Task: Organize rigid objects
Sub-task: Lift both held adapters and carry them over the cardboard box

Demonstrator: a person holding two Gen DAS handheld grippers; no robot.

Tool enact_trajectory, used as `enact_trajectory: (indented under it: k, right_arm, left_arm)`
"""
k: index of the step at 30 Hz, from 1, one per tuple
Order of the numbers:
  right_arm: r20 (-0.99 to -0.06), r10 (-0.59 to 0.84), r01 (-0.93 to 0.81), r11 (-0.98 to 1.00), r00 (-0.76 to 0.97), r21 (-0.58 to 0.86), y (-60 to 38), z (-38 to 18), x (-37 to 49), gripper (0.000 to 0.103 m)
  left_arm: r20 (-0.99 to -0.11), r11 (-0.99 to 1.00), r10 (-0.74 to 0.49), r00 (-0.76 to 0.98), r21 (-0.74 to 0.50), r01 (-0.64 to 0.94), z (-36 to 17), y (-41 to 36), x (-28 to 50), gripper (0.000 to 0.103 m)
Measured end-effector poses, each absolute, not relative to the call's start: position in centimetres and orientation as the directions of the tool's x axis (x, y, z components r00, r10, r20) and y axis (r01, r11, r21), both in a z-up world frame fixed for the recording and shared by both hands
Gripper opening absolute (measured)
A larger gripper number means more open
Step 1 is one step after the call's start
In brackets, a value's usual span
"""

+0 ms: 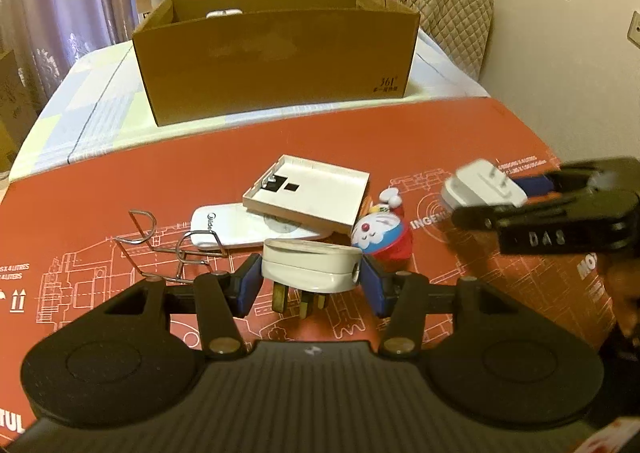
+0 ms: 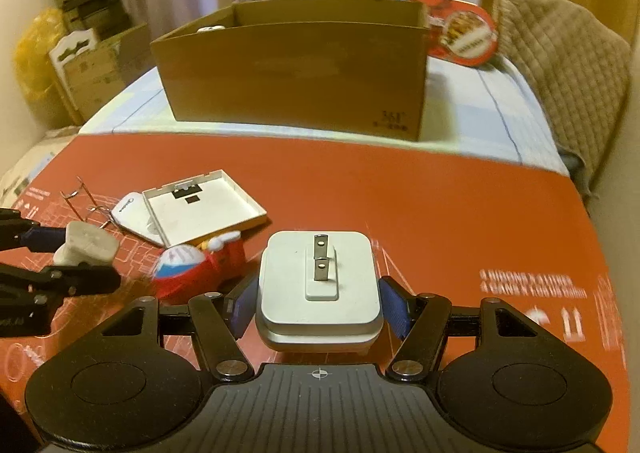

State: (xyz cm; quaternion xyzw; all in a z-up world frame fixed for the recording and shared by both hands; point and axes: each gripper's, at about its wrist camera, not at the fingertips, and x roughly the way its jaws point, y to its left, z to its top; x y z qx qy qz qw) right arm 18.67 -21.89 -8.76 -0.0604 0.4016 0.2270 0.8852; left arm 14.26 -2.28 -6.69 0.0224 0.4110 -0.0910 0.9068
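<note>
Warm, dim indoor light gives both views a yellowish cast, and nothing is harshly lit. Soft shadows lie under the brown open-topped cardboard box [image 1: 276, 65] and beneath the white three-pin plug adapter [image 1: 310, 263]. Fisheye bending curves the edge of the red printed cardboard sheet [image 1: 400, 141] and darkens the frame corners. In the left wrist view the black right gripper [image 1: 520, 193] is smeared by motion blur; the right wrist view is slightly soft overall, and the red and blue round cartoon toy [image 2: 192, 269] is blurred.
</note>
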Motion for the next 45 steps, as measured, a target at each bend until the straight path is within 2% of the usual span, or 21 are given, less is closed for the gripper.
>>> enact_trajectory:
  k: [21,45]
  right_arm:
    - [-0.706,0.36,-0.419,0.903,0.61,0.099,-21.6,-2.8,13.0,0.061]
    - [-0.695,0.321,-0.397,0.916,0.643,0.056,-22.1,-0.7,13.0,0.061]
  left_arm:
    - [-0.718,0.986,-0.141,0.681,-0.043,0.16,-2.3,-2.2,11.5,0.048]
    - [-0.707,0.983,-0.152,0.691,-0.032,0.183,-0.5,-2.0,12.2,0.048]
